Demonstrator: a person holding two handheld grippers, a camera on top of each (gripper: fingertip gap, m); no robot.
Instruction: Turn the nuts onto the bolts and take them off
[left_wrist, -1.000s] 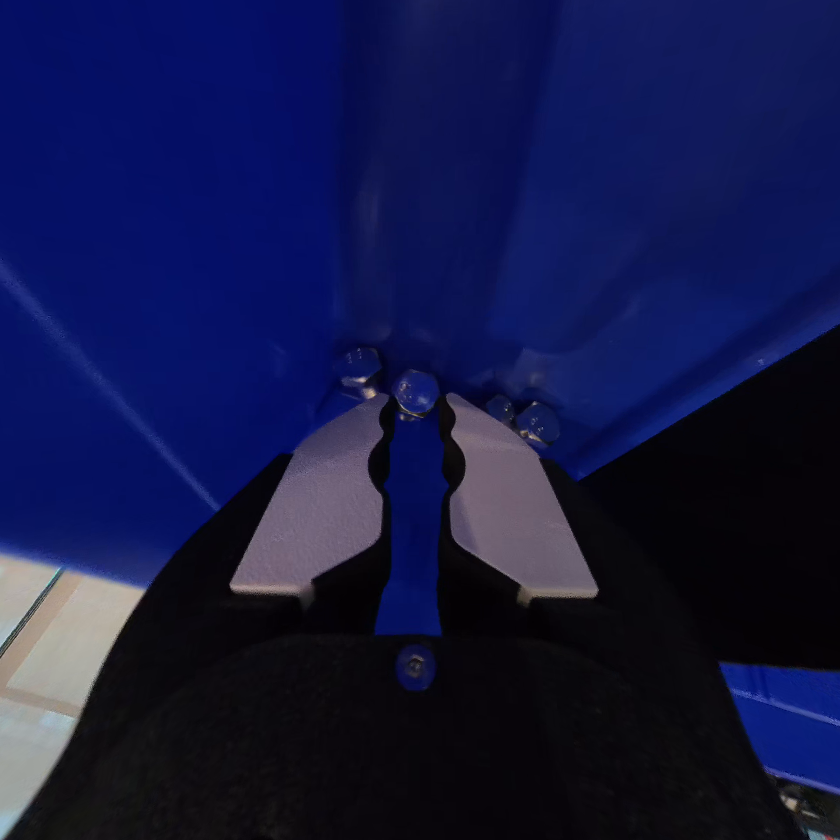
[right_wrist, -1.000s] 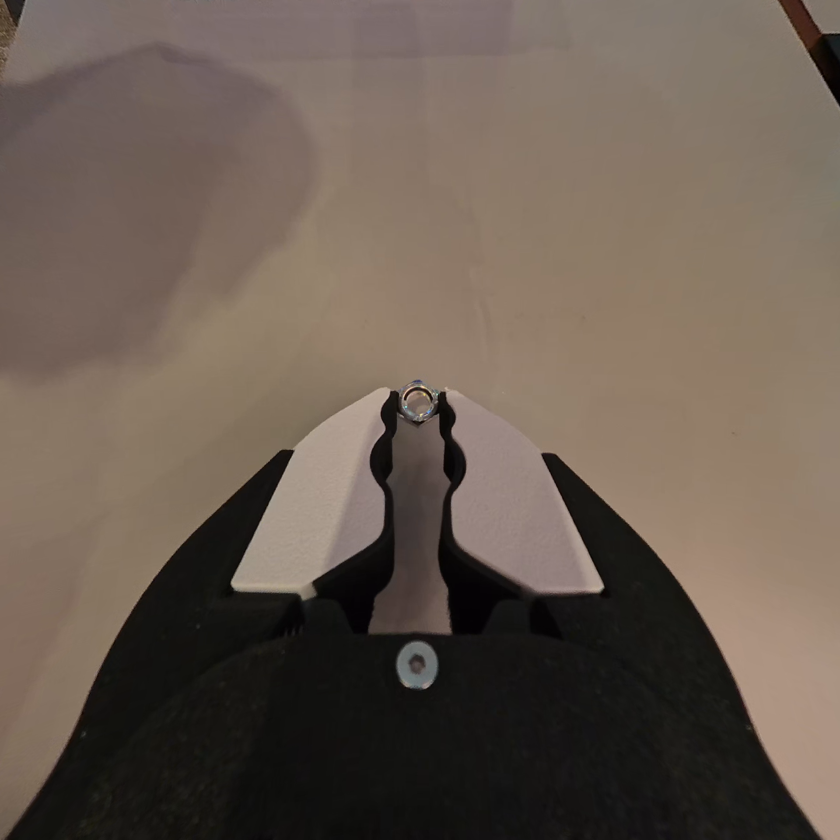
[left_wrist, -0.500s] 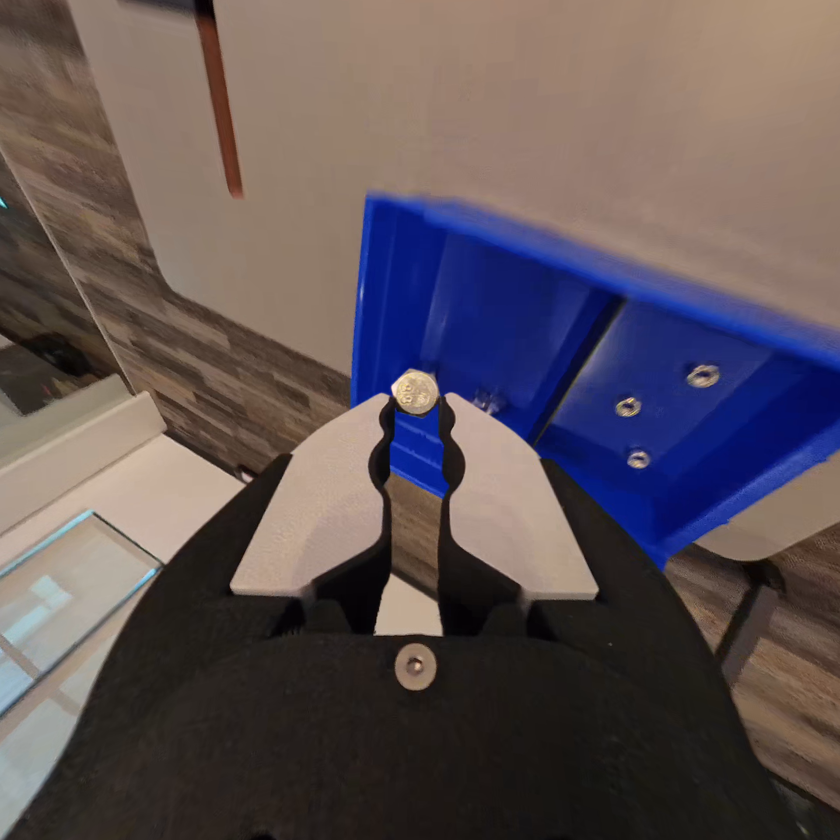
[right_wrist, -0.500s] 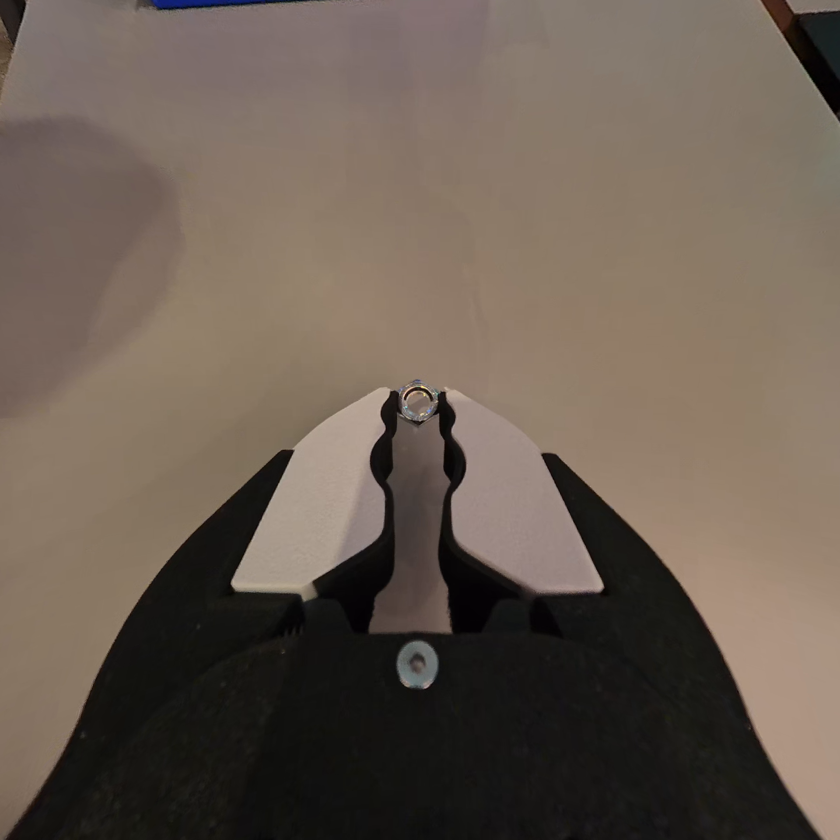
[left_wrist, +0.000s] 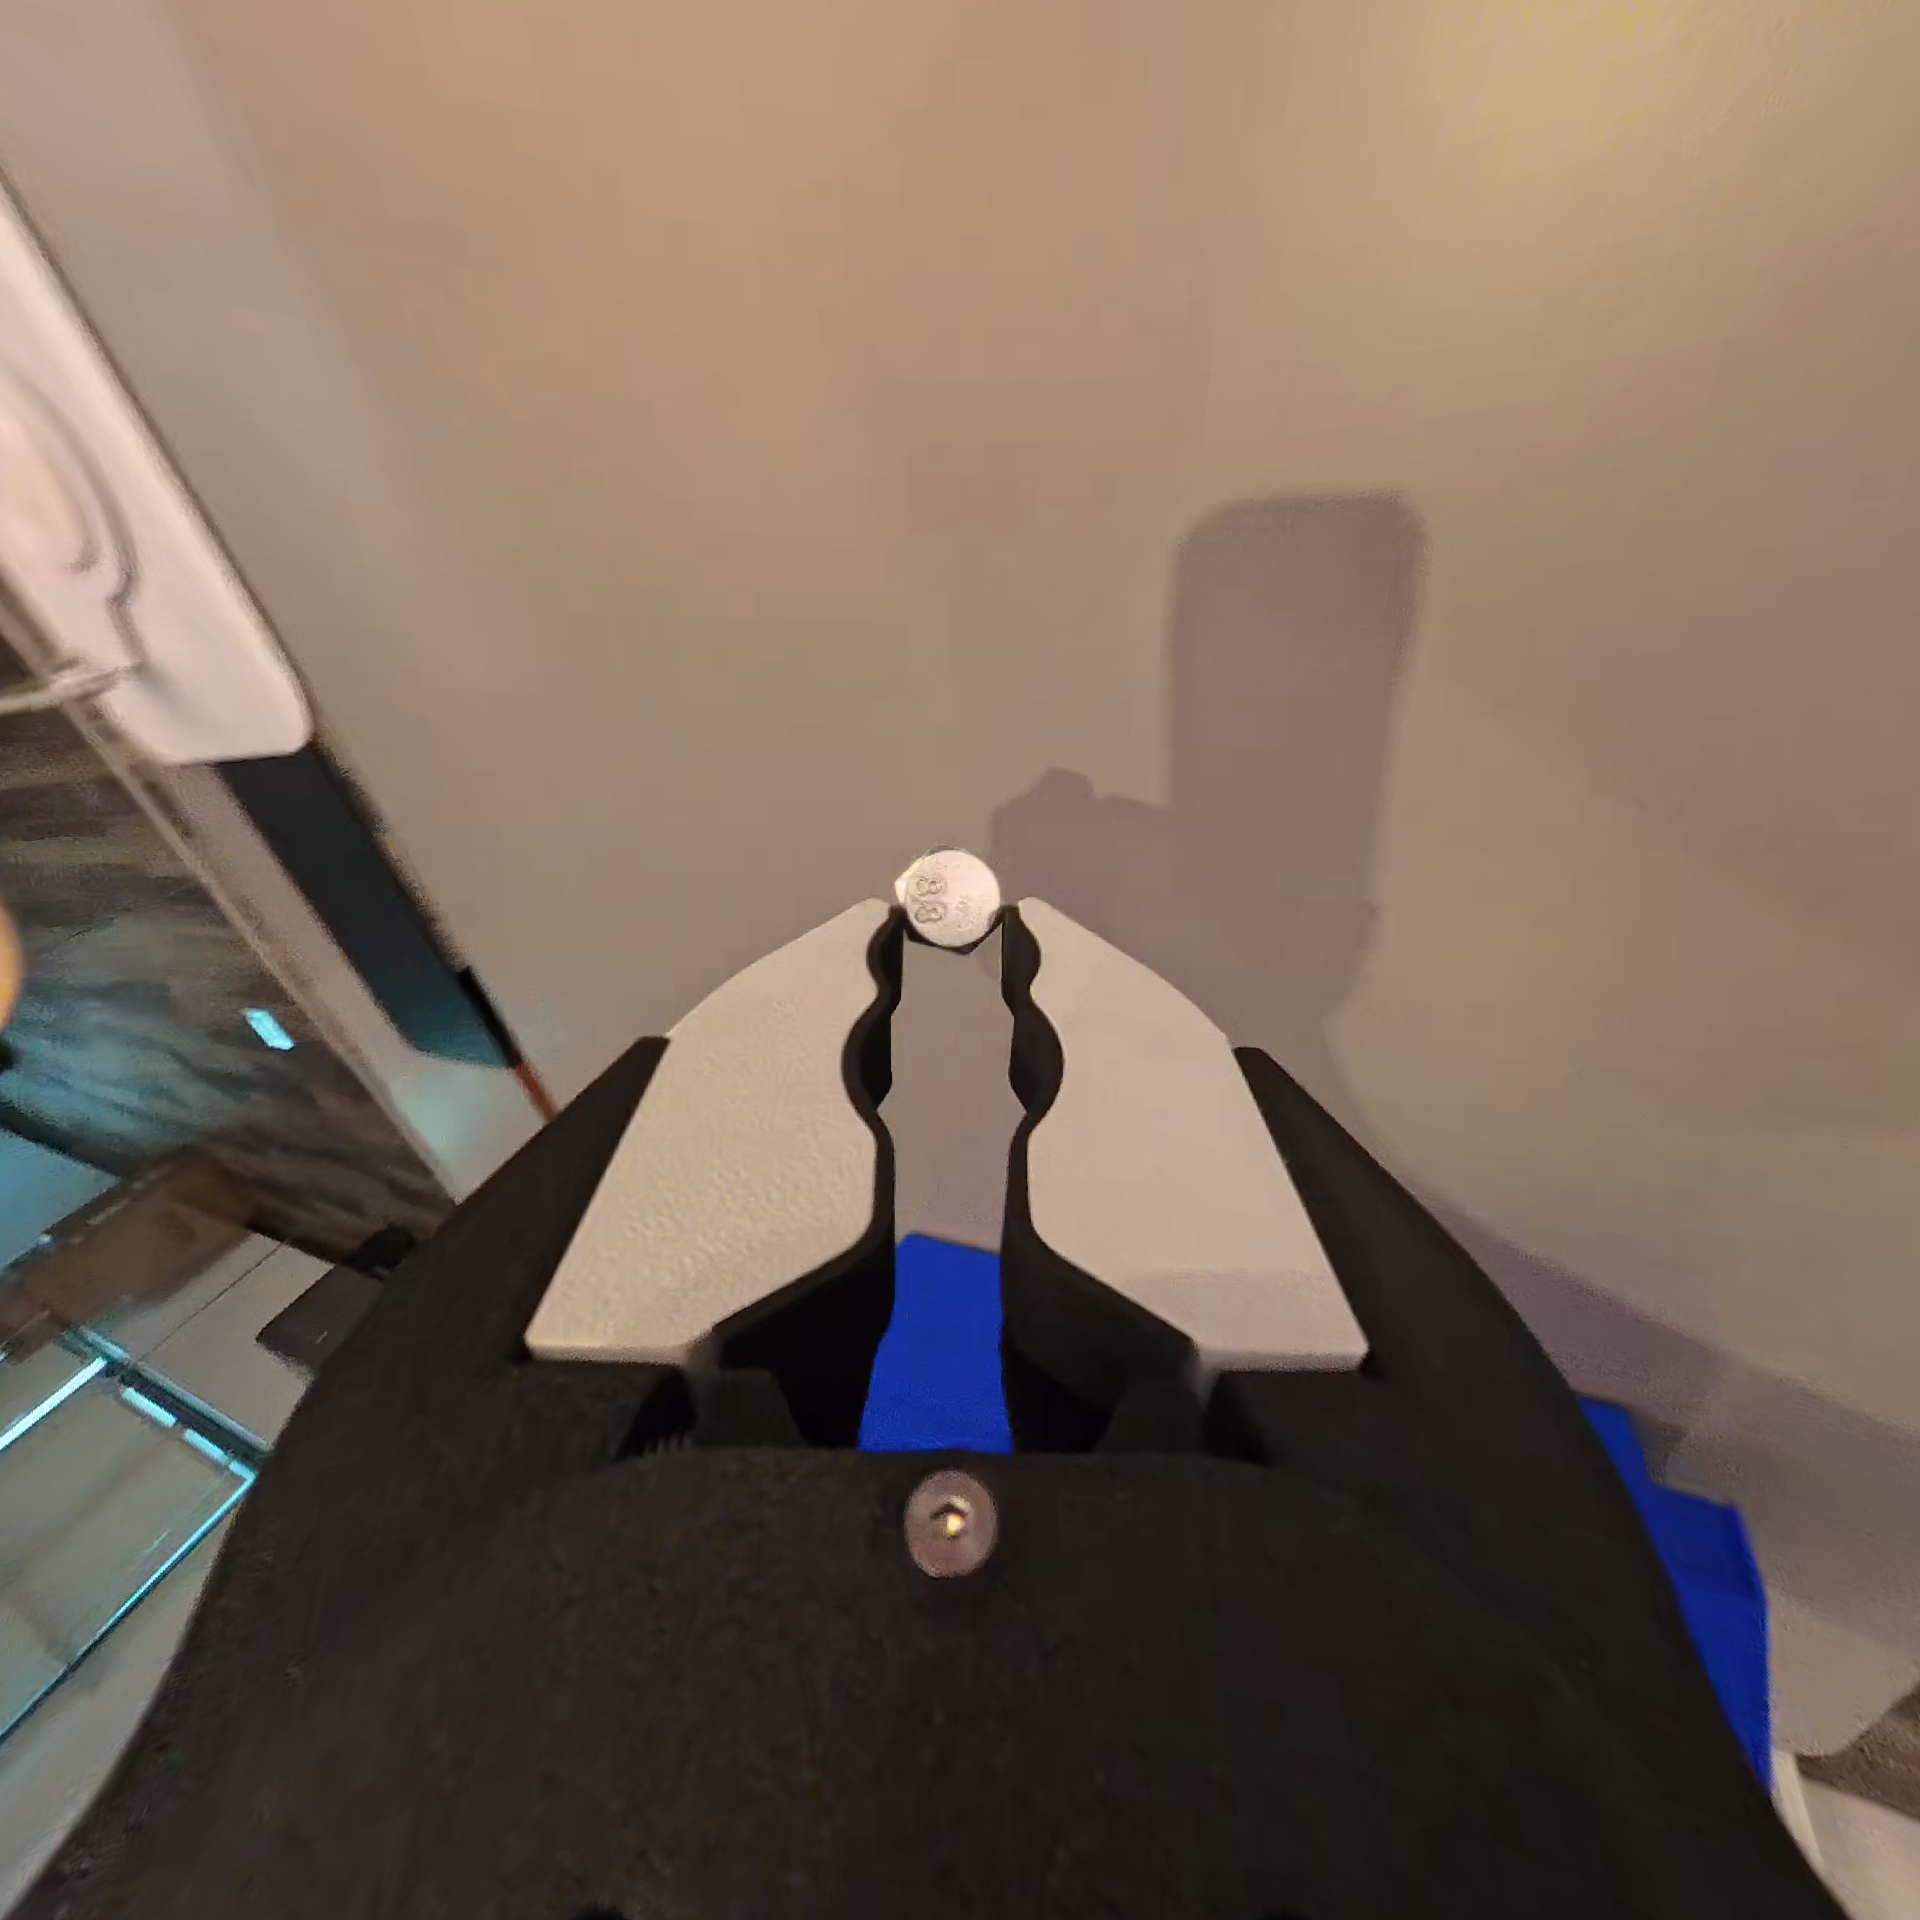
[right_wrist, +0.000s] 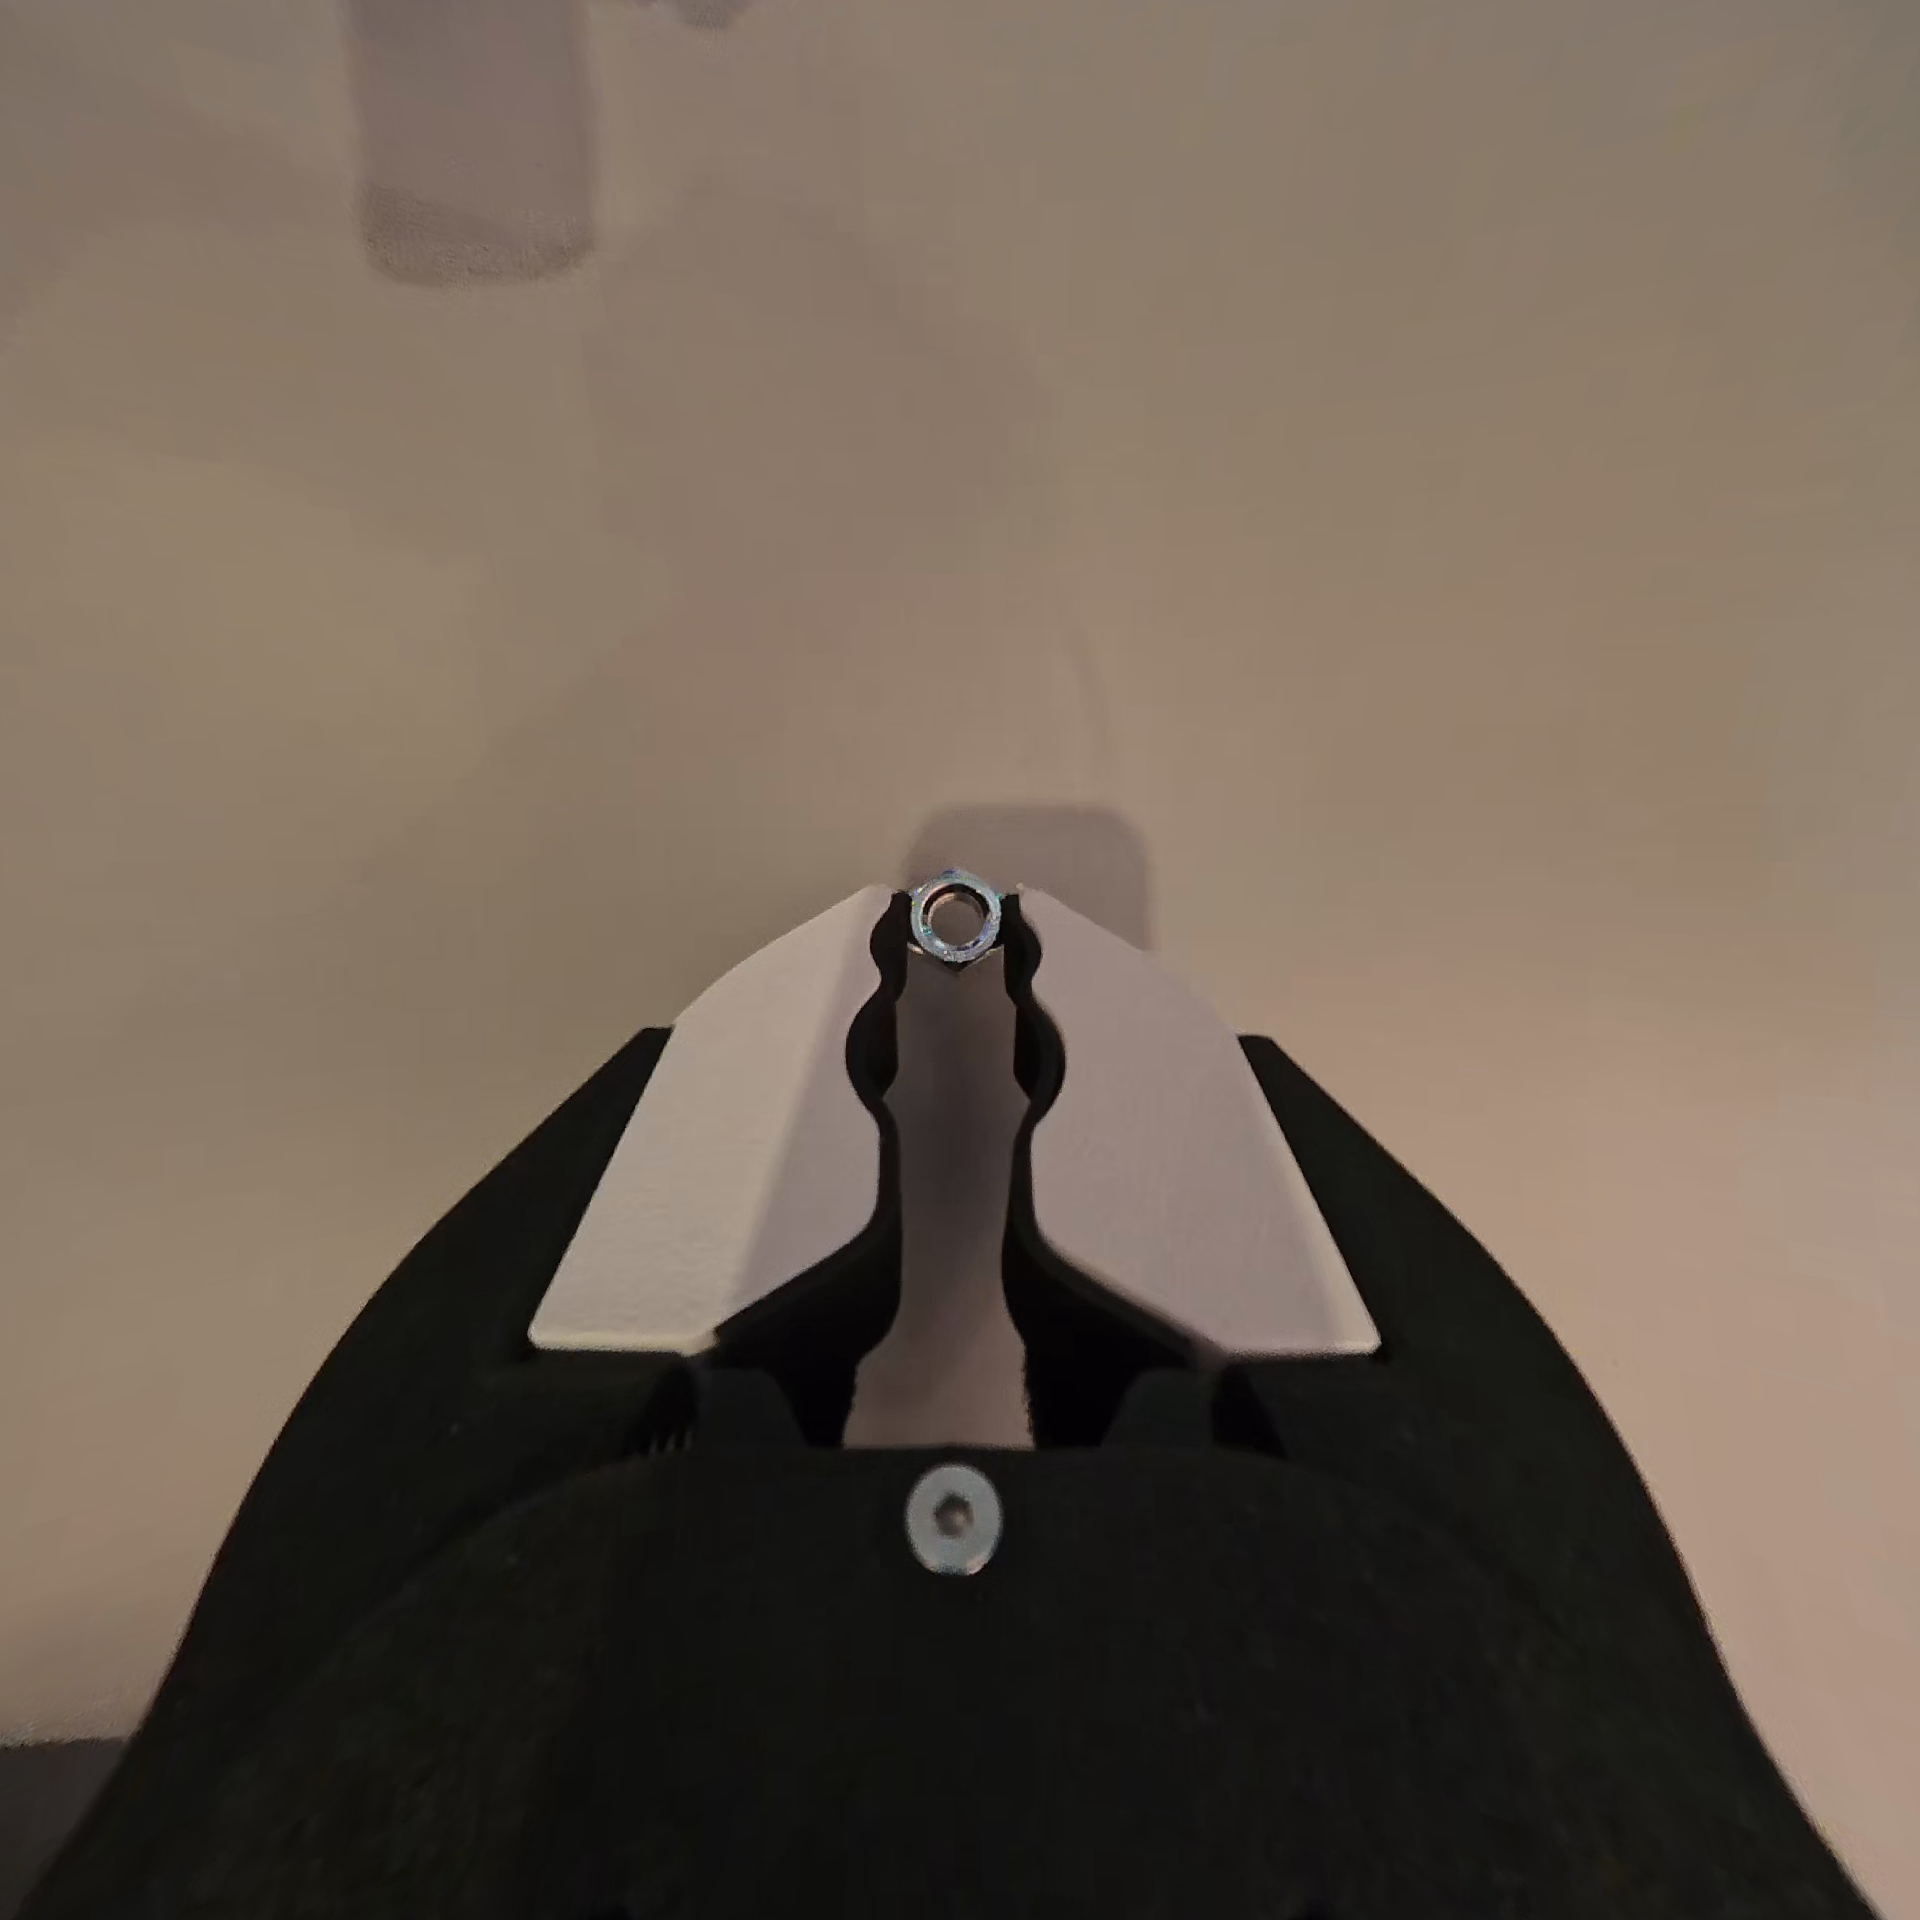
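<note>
Left fingers (left_wrist: 883, 925) clamp a silver hex bolt (left_wrist: 948, 900); right fingers (right_wrist: 883, 920) clamp a shiny nut (right_wrist: 956, 918).

Left gripper (left_wrist: 948, 912): fingers drawn close, tips clamped on the hex head of a bolt (left_wrist: 948, 899), head facing the camera.
Right gripper (right_wrist: 956, 920): fingers likewise drawn close, tips pinching a nut (right_wrist: 956, 920) by its flats, bore facing the camera.
</note>
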